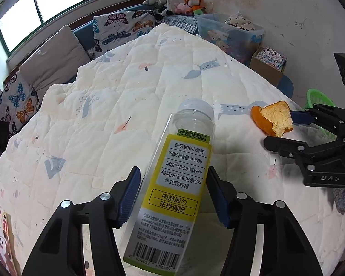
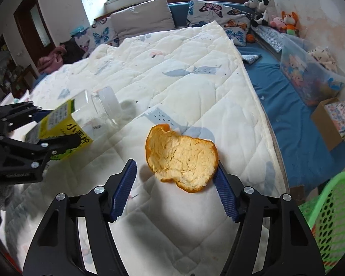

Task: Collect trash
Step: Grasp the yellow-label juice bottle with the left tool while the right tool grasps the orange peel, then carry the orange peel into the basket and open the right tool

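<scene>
An empty clear plastic bottle with a yellow label sits between the pads of my left gripper, which is shut on it above the white quilt. The bottle also shows in the right wrist view, held by the left gripper. An orange peel sits against the right pad of my right gripper; the left pad stands apart from it. In the left wrist view the peel hangs at the tip of the right gripper.
A green mesh basket stands at the lower right beside the bed, also in the left wrist view. A cardboard box, a clear storage bin, pillows and plush toys line the far side.
</scene>
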`<state>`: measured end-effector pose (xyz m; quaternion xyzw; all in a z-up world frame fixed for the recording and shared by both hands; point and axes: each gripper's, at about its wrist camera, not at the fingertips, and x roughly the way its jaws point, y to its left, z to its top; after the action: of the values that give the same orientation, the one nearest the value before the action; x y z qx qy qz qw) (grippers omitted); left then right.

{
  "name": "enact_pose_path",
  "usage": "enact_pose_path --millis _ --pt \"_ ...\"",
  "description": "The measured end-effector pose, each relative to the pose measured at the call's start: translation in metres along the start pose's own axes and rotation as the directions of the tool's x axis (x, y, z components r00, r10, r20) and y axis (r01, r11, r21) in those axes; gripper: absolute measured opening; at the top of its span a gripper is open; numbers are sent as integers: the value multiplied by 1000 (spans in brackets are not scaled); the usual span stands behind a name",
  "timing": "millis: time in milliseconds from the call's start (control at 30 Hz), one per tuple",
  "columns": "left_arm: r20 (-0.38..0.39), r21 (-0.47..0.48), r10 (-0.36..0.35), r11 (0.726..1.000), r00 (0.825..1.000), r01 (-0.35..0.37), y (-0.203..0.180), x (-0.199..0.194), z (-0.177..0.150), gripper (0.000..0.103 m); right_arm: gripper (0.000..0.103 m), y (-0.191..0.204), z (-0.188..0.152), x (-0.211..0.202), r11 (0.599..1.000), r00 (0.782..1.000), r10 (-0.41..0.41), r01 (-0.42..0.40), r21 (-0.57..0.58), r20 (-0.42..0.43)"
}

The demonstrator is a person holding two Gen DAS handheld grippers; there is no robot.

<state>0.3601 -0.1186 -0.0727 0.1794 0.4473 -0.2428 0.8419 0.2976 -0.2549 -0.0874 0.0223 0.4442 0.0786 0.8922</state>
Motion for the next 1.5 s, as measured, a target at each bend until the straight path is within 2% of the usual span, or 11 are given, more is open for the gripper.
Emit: enact_pose_path --millis 133,333,633,900,1067,1200,1400,1500 --pt "3 -12 17 1000 1000 -17 -2 -3 -1 48 55 4 -1 3 997 998 -65 65 -36 1" --pt "22 -59 11 998 1000 -9 -3 -16 -7 44 44 -3 -5 -8 999 999 -32 32 -1 10" --pt "70 -70 -27 997 997 32 -24 -47 -20 44 41 2 -29 -39 1000 1000 8 -7 -17 25" --pt "109 -47 -74 996 991 79 -62 -76 -24 44 41 -10 -58 -88 1000 997 13 -14 11 76" --pt "134 2 -105 994 985 106 -94 -90 -22 44 41 -40 -85 -120 997 995 -26 19 68 99" --pt "144 44 -138 990 980 133 -123 -95 -16 44 41 -82 -114 -140 987 991 -101 89 138 85" --pt "140 97 -183 981 973 171 -166 -93 -2 44 43 -144 -151 -159 953 979 -198 182 242 44" --pt "135 127 -201 975 970 184 -188 -91 5 44 43 -170 -167 -164 934 977 -212 194 300 26"
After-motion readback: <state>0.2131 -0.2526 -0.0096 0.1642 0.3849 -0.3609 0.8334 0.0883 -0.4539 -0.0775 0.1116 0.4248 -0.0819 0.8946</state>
